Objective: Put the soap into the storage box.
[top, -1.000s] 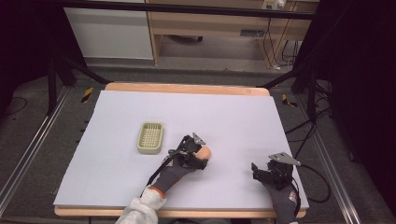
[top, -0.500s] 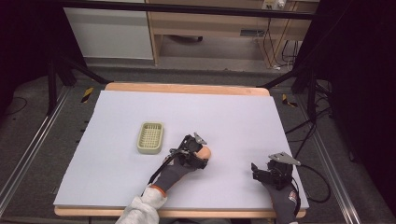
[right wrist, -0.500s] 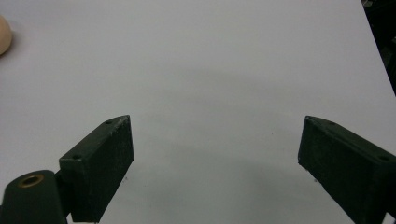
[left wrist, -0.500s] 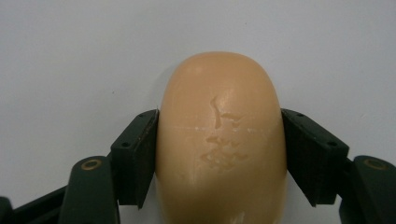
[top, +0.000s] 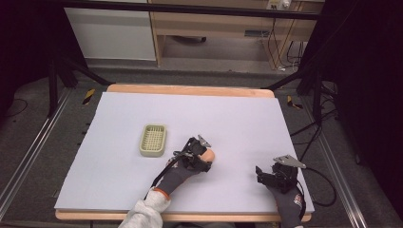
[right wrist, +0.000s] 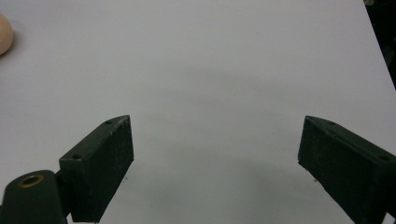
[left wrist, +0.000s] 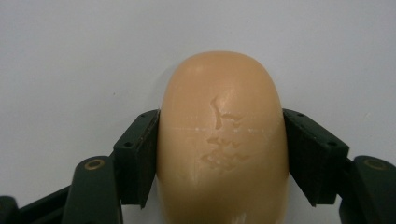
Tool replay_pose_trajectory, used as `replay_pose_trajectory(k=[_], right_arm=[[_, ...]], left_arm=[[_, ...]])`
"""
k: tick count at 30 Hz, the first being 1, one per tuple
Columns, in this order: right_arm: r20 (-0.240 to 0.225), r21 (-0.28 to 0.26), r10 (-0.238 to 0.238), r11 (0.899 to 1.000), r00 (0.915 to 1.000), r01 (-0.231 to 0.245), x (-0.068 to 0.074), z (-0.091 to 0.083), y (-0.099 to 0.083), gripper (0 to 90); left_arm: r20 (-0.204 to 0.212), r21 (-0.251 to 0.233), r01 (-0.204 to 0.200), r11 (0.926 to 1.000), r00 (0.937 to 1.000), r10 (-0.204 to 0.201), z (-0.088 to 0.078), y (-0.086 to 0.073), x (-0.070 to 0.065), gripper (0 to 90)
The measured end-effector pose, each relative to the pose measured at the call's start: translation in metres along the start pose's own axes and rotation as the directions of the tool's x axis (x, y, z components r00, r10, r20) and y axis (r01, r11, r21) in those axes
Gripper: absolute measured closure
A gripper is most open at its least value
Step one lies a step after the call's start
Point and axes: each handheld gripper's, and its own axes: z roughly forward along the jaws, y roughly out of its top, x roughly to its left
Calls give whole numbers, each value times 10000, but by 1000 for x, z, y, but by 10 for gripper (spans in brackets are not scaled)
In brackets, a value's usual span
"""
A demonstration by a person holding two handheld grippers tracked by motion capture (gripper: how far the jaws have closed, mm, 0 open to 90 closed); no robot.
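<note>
A tan oval bar of soap [left wrist: 222, 140] lies on the white table, and my left gripper [left wrist: 222, 161] is shut on its two long sides. From above, the soap [top: 208, 155] peeks out past that gripper [top: 202, 152] near the table's middle front. A pale green slatted soap dish [top: 153, 140] sits just to its left, apart from it. My right gripper [right wrist: 212, 163] stands open over bare table at the front right [top: 271, 175]; the soap's edge [right wrist: 4, 32] shows at the far left of the right gripper view.
The white table [top: 237, 118] has a wooden rim, with bare surface at the back and right. Cables trail off the right edge. A desk and dark stands are behind the table.
</note>
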Motion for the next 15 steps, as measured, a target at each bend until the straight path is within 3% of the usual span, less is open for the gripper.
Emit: replay_pose_trajectory(k=[4,15], right_arm=[[1,0,19,10000,10000,-19,0,0,0,106],[21,2,17,10000,10000,-17,0,0,0,107]], left_arm=[[-241,-78,-71,9999,9997,69,-4,0,-1,317],[-125,-732,123,9972,9998,-132,-41,-2,6,317]])
